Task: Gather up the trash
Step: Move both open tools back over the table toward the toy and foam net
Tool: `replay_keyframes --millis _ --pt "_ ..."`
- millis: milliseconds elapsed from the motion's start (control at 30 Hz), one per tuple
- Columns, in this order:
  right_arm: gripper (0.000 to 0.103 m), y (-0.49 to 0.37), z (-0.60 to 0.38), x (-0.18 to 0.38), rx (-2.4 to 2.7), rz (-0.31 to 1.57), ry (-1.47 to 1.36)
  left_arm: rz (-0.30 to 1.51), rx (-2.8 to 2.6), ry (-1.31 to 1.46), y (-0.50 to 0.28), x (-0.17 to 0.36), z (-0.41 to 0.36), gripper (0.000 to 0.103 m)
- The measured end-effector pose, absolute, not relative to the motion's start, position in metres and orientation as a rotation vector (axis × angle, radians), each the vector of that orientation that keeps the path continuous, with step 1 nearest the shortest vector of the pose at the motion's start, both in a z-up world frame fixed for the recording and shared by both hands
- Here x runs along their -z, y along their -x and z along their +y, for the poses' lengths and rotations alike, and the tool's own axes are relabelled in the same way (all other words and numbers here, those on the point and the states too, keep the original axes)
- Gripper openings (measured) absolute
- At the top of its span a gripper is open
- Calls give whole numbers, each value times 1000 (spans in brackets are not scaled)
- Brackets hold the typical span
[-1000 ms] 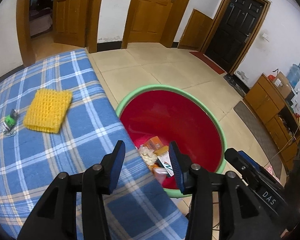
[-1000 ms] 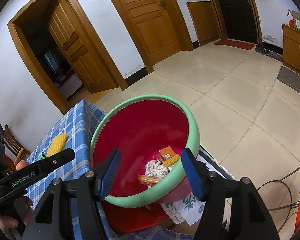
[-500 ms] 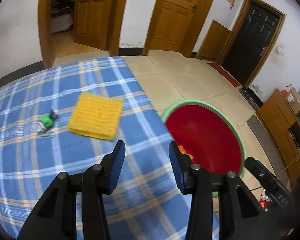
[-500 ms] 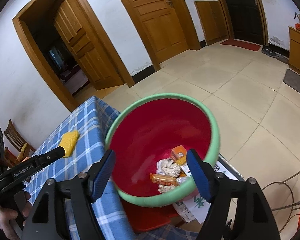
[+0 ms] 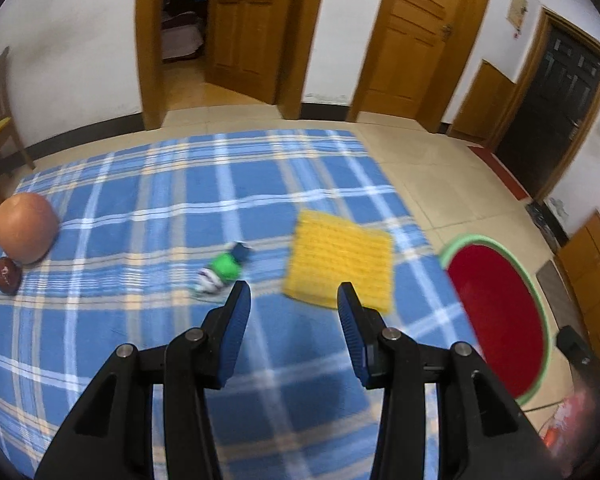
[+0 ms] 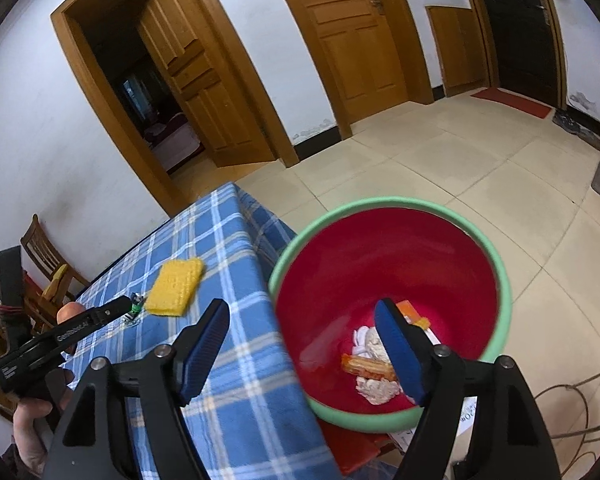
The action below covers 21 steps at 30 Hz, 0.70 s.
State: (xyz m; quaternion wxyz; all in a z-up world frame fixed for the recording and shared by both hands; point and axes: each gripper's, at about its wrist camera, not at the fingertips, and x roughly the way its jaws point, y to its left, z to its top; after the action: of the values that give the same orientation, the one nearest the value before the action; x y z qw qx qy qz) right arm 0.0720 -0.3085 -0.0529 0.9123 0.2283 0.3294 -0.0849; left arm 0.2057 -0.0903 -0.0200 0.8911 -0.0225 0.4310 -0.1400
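Observation:
A small green and white wrapper (image 5: 220, 271) lies on the blue plaid tablecloth (image 5: 140, 208), just ahead and left of my open, empty left gripper (image 5: 292, 300). It also shows in the right wrist view (image 6: 136, 307). A red basin with a green rim (image 5: 500, 312) stands beside the table's right edge. In the right wrist view the basin (image 6: 496, 248) holds crumpled paper (image 6: 374, 342) and snack wrappers (image 6: 366, 365). My right gripper (image 6: 302, 328) is open and empty above the table edge and basin.
A yellow knitted cloth (image 5: 338, 264) lies right of the wrapper. An orange round fruit (image 5: 26, 228) and a small dark red fruit (image 5: 7, 275) sit at the table's left edge. Wooden chairs (image 6: 40, 256) stand beyond. Cables (image 6: 572, 396) and papers lie on the floor by the basin.
My left gripper has swung left from over the basin to over the table, bringing the wrapper and fruits into view. My right gripper has shifted left toward the table edge and its jaws have widened.

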Motion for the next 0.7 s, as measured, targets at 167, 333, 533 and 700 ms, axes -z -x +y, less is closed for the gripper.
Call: replay_keyframes --millis 167,333,533,700 --pt "77 -91 -295 50 159 693 -443 911 233 47 -224 33 -71 45" --pt "78 -106 -283 50 135 718 -434 931 216 52 -238 46 -63 45" --pt "83 -129 -266 54 96 751 -418 937 192 61 -244 56 -58 45" --pt "83 -151 -253 58 69 776 -389 929 206 59 -245 60 -60 41"
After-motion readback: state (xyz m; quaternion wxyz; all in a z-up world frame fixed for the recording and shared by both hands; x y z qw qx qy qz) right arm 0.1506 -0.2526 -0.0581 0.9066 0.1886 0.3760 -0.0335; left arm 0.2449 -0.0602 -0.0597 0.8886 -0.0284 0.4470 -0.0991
